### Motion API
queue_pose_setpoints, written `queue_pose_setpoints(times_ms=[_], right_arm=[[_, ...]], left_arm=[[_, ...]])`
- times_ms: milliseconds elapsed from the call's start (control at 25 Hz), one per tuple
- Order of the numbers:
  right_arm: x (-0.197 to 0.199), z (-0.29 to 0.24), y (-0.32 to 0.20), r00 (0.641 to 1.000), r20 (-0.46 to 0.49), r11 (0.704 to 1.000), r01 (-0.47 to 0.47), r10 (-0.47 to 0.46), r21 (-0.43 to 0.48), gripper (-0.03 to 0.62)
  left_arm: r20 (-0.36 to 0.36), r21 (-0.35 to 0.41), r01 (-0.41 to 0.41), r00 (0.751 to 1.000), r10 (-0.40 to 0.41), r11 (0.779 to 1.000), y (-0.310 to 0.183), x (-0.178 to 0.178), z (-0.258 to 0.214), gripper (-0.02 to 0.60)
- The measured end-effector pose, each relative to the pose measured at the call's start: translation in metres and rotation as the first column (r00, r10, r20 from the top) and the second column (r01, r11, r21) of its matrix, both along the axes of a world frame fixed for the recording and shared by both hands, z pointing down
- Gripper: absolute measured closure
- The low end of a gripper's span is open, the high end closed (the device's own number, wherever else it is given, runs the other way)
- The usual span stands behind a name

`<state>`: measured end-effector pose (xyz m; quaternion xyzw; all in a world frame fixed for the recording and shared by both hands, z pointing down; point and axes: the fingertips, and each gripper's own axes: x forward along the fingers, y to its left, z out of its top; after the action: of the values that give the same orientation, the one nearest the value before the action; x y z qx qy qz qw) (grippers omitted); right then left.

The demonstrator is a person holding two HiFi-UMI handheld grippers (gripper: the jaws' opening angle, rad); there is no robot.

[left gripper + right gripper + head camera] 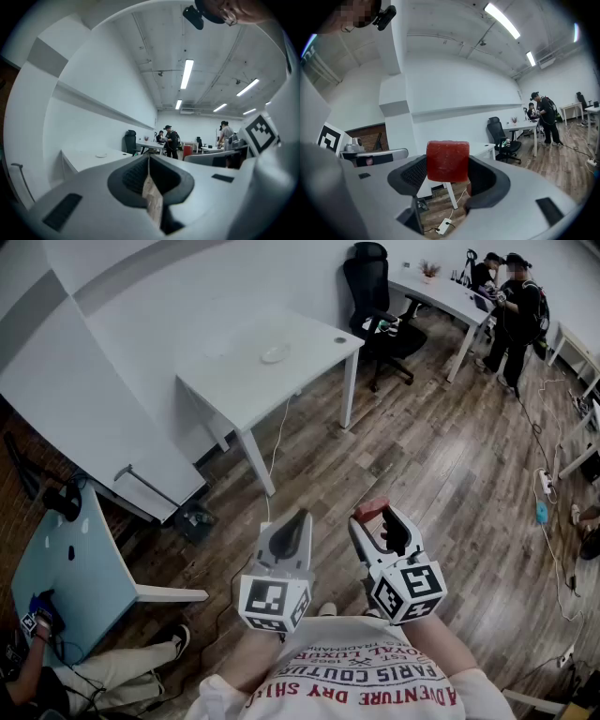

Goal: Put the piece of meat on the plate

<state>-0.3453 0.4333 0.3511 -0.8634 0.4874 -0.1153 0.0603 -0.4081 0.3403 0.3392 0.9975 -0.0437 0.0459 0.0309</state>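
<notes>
My right gripper (375,518) is shut on the piece of meat (369,511), a red cube, held level over the wooden floor. In the right gripper view the meat (447,161) fills the gap between the dark pads (412,174). My left gripper (294,524) hangs beside it at the same height, jaws shut with only a thin slit between them and nothing held (149,163). The plate (275,353), small and white, lies on the white table (234,381) well ahead of both grippers, and it also shows in the left gripper view (101,155).
A black office chair (377,296) stands right of the white table, with a second desk (442,292) and standing people (513,307) beyond. A light blue table (80,563) and a seated person's leg (117,667) are at the left. A power strip (547,486) and cables lie on the floor.
</notes>
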Motion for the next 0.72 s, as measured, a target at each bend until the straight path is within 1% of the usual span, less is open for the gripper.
queue_pose_setpoints(times_ms=[280,400,520,720], right_arm=[[0.006,0.004,-0.004,1.000,-0.011,1.000,-0.009,0.009,-0.019,0.316],[0.007,0.000,-0.012,1.000,-0.015,1.000,-0.004,0.004,-0.005,0.316],[0.005,-0.003,-0.015,1.000,-0.014,1.000,0.007,-0.007,0.009,0.316],[0.010,0.001,-0.018,0.999,-0.046,0.999,-0.014,0.012,-0.032,0.316]], left_arm=[[0.001,-0.002,-0.019,1.000,0.019,1.000,-0.003,0.007,0.003,0.568],[-0.006,-0.005,-0.022,1.000,0.022,1.000,-0.013,0.008,0.003,0.568],[-0.015,-0.024,-0.022,1.000,0.021,0.999,-0.021,0.009,0.005,0.568],[0.000,-0.052,-0.028,1.000,0.028,0.998,-0.032,0.015,0.015,0.568]])
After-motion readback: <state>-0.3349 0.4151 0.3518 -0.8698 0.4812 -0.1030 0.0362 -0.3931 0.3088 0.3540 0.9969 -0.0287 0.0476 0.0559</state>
